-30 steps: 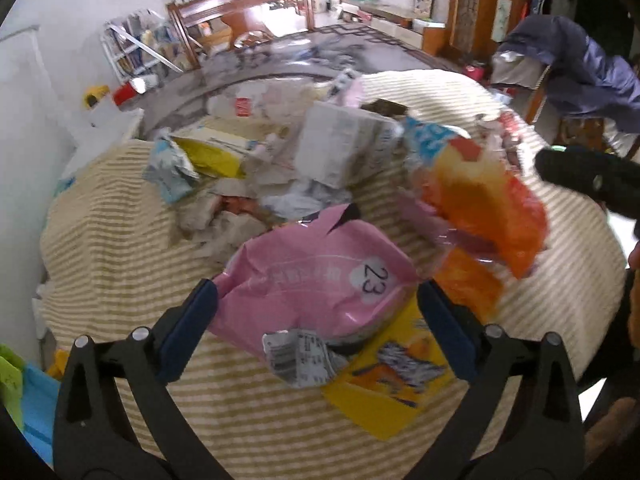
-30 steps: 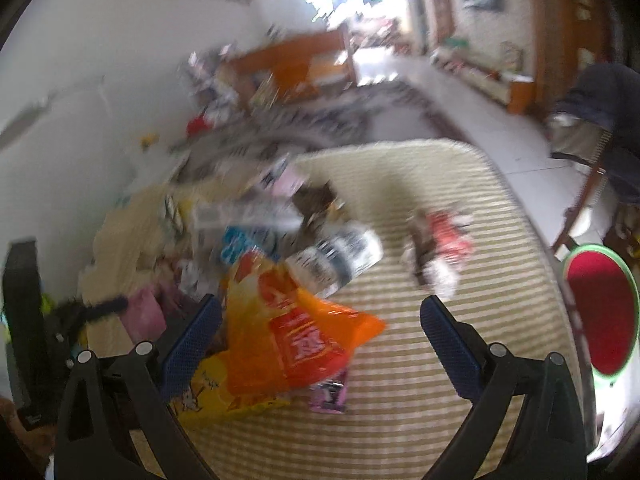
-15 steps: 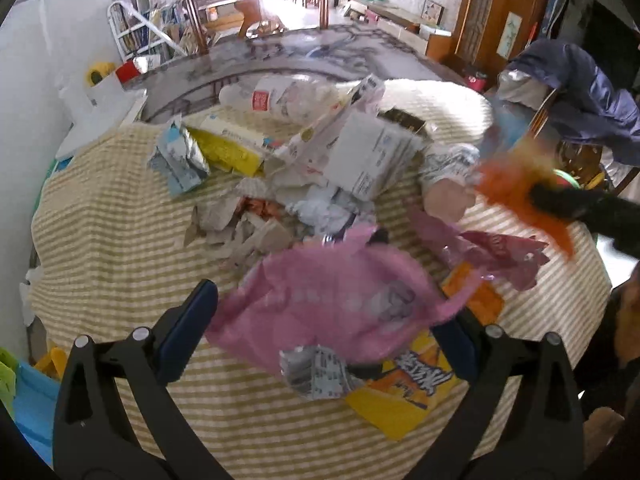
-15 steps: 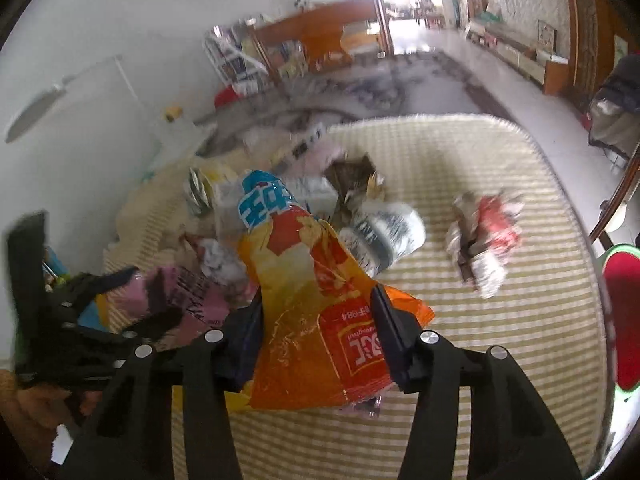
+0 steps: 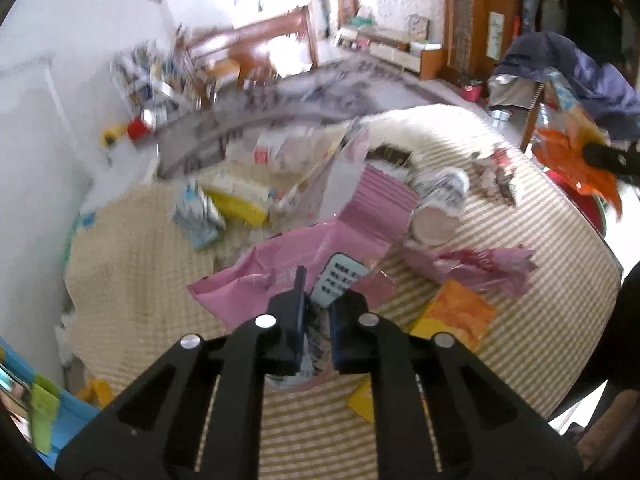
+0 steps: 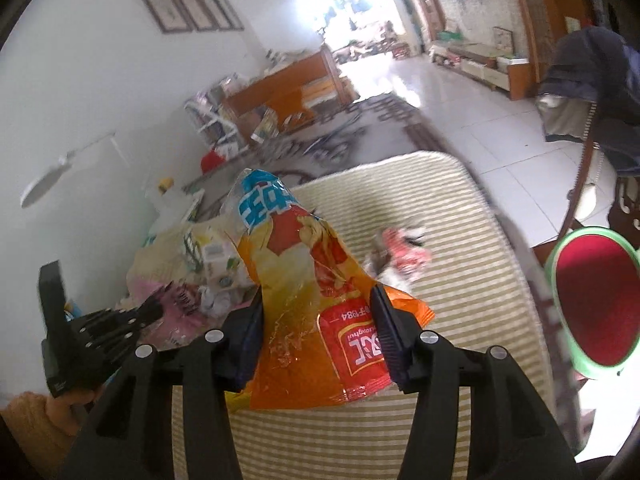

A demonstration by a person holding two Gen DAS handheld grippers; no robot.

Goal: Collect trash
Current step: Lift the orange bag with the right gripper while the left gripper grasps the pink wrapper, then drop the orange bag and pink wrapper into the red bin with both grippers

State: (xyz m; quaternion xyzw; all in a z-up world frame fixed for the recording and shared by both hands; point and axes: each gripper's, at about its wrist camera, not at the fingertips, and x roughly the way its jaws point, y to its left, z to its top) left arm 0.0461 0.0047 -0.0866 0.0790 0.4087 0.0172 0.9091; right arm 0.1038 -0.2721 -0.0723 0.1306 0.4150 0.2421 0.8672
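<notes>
Your right gripper (image 6: 316,336) is clamped on the crinkled orange-and-yellow plastic snack bag (image 6: 304,280), whose long axis stands up and away from the jaws above the striped tablecloth (image 6: 460,280); the red basin with the green rim (image 6: 592,304) lies to its right, so that hand is nearer it. Your left gripper (image 5: 316,320) is pinched tight on the crumpled pink plastic wrapper (image 5: 288,268), just off the cloth
</notes>
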